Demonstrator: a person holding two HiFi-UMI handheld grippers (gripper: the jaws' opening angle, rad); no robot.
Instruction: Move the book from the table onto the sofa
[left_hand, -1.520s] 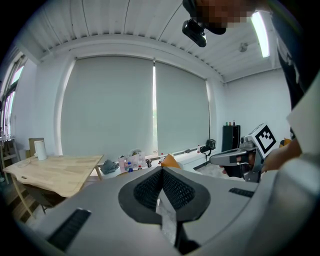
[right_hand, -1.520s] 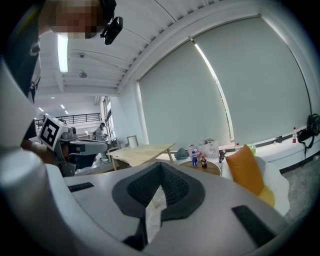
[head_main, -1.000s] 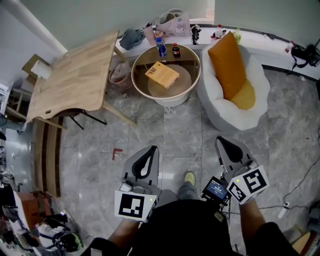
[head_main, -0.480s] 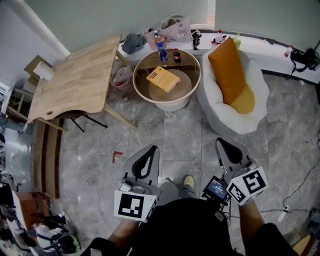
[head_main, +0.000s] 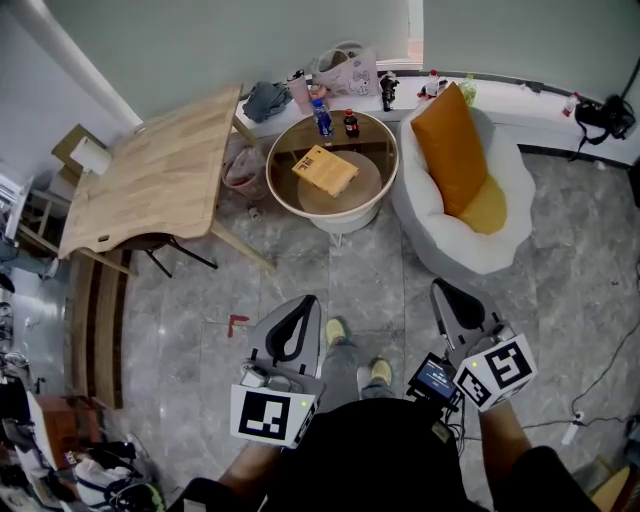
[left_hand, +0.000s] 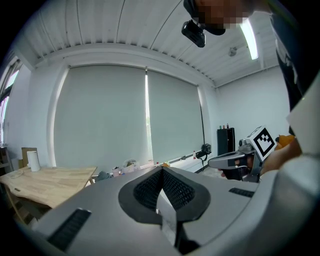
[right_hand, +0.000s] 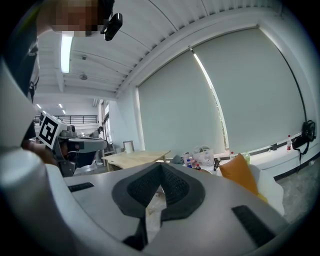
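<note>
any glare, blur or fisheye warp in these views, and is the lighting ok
Head view: evenly lit and sharp, slight bend at the edges, the book on the round table clear. Left gripper view: heavy fisheye, dark corners, ceiling light blown out. Right gripper view: same warp and dark corners.

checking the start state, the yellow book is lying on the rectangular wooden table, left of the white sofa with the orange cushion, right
Not quite: the yellow book lies on the round glass-topped table, not the rectangular wooden table, as the head view shows. It is indeed left of the white sofa with the orange cushion.
</note>
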